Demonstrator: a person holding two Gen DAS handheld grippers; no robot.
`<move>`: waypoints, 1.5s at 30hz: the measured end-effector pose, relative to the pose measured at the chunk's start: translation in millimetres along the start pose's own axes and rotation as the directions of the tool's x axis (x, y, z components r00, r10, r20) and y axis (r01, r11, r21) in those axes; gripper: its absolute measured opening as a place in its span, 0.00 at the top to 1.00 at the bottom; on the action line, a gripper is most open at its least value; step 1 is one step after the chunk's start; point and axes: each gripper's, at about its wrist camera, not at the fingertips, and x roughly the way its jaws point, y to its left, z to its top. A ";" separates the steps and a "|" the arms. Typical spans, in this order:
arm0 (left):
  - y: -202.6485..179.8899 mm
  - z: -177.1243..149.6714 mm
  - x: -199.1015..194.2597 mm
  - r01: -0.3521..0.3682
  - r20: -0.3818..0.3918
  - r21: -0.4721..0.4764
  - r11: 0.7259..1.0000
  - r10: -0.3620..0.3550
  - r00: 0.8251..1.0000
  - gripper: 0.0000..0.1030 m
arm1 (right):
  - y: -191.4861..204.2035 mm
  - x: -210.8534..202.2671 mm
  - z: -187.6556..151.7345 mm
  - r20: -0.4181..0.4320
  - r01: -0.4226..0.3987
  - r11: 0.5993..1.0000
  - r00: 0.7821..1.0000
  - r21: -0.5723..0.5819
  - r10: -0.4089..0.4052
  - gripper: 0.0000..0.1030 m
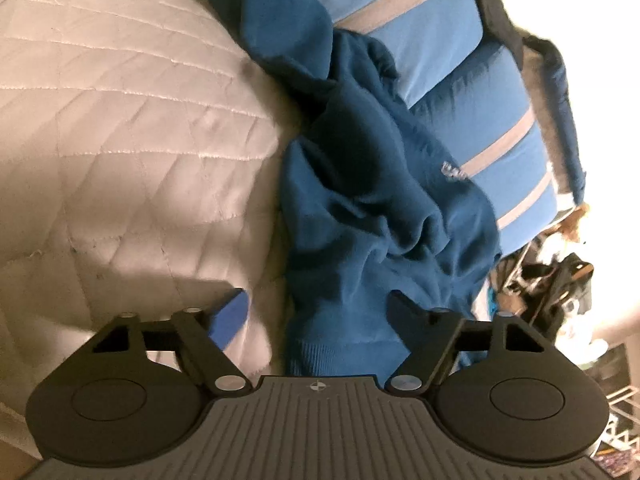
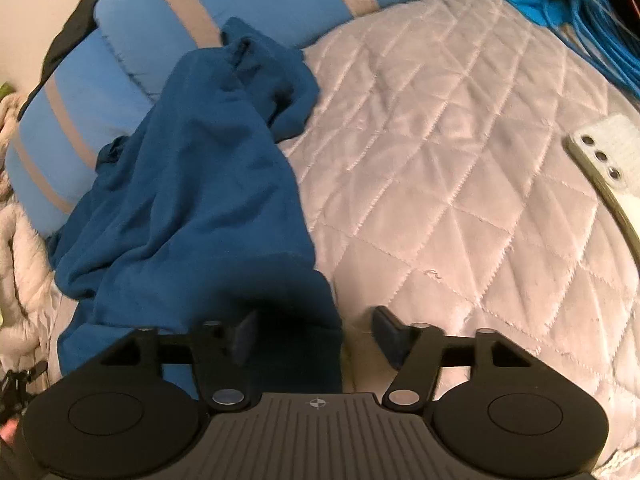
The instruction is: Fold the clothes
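Crumpled blue sweatshirt (image 1: 372,200) on quilted bedspread (image 1: 120,120)

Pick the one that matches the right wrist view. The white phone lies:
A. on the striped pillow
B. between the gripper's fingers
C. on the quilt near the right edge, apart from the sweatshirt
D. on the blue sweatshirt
C: the white phone rests on the quilted bedspread at the far right, well away from the blue sweatshirt.
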 end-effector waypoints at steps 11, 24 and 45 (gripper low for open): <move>-27.5 5.2 25.1 -0.146 -0.113 0.059 0.988 0.152 0.982 0.88 | 17.9 15.6 -6.1 -0.023 0.034 0.988 0.999 -0.150 -0.038 0.74; -129.9 38.5 -107.3 -0.006 0.121 0.225 0.974 -0.022 0.992 0.91 | 63.2 -100.5 27.8 0.114 -0.193 0.965 0.970 -0.175 0.215 0.83; -135.7 -77.0 -202.0 -0.054 0.121 0.266 0.962 0.023 0.992 0.91 | 73.0 -221.1 -83.1 0.077 -0.265 0.952 0.957 -0.156 0.279 0.84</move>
